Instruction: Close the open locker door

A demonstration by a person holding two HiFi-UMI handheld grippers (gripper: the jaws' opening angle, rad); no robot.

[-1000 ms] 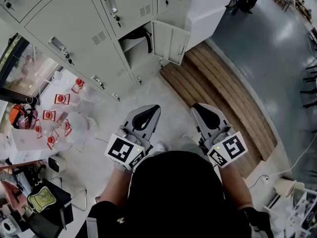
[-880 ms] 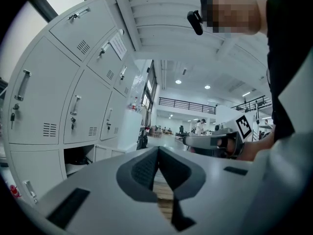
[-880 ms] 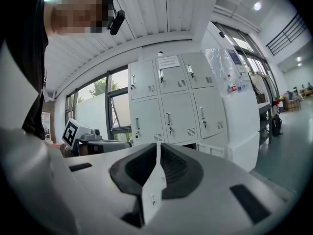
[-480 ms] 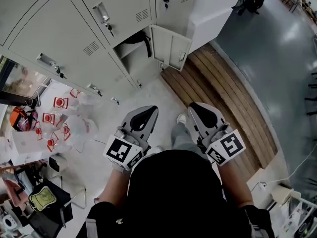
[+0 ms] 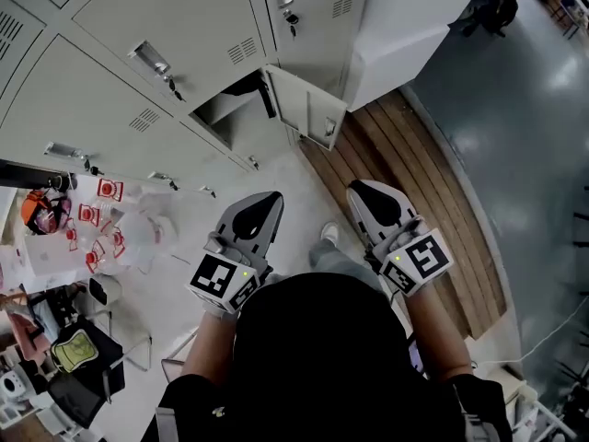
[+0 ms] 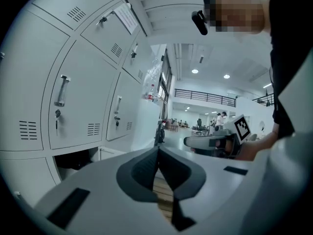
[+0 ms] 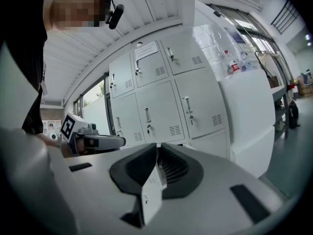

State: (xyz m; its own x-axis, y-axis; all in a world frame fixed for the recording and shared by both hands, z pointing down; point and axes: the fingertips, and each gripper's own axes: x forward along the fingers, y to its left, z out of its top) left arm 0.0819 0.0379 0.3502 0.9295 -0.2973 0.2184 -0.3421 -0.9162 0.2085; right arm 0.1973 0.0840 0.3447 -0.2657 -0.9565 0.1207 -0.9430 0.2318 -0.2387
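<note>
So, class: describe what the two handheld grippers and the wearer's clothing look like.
Both the left gripper and right gripper are light grey shells whose tongs have black ribbed inner pads. Each carries a cube with black-and-white square markers. The person wears a black top.

A bank of pale grey lockers [image 5: 184, 26] stands on a pale speckled floor [image 5: 285, 182], beside a white wall [image 5: 414, 17]. A curved strip of wooden boards [image 5: 414, 182] borders a dark, glossy floor [image 5: 534, 136]. Round ceiling lights [image 6: 194, 71] glow above a distant railed balcony [image 6: 205, 96].
</note>
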